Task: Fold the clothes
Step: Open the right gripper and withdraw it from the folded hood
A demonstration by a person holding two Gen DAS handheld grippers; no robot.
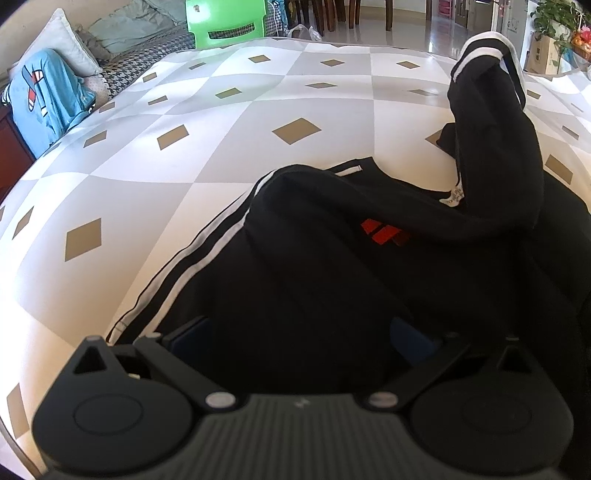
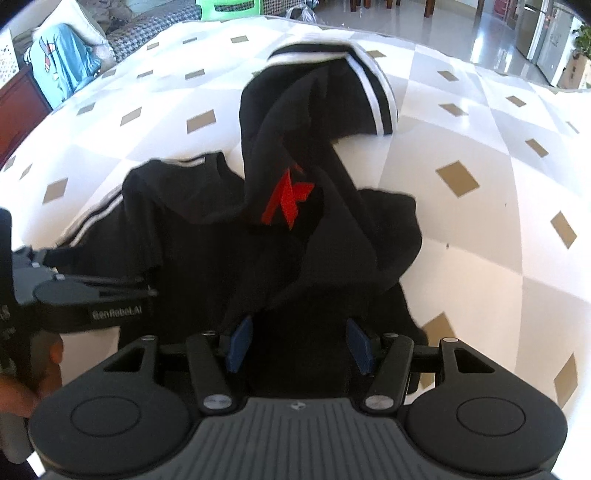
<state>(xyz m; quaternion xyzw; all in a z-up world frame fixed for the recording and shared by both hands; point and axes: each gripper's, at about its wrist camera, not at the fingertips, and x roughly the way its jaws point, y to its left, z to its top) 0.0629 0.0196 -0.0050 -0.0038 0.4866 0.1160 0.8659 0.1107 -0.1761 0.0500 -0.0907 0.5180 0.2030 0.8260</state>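
A black garment [image 1: 332, 266] with white stripes and a red logo lies crumpled on the checked table cover [image 1: 184, 147]. One sleeve with a white cuff [image 1: 480, 48] stands bunched up at the far right. My left gripper [image 1: 299, 339] is open, its blue pads wide apart with the garment's near edge between them. In the right wrist view the same garment [image 2: 280, 229] is heaped in front of my right gripper [image 2: 299, 347], which is open with cloth between its blue pads [image 2: 240, 343]. The left gripper [image 2: 85, 295] shows at the left there.
A green plastic chair [image 1: 225, 22] stands beyond the table's far edge. A sofa with a blue garment [image 1: 48, 96] and pillows is at the far left. Chairs, a potted plant [image 1: 557, 22] and a cardboard box are in the background.
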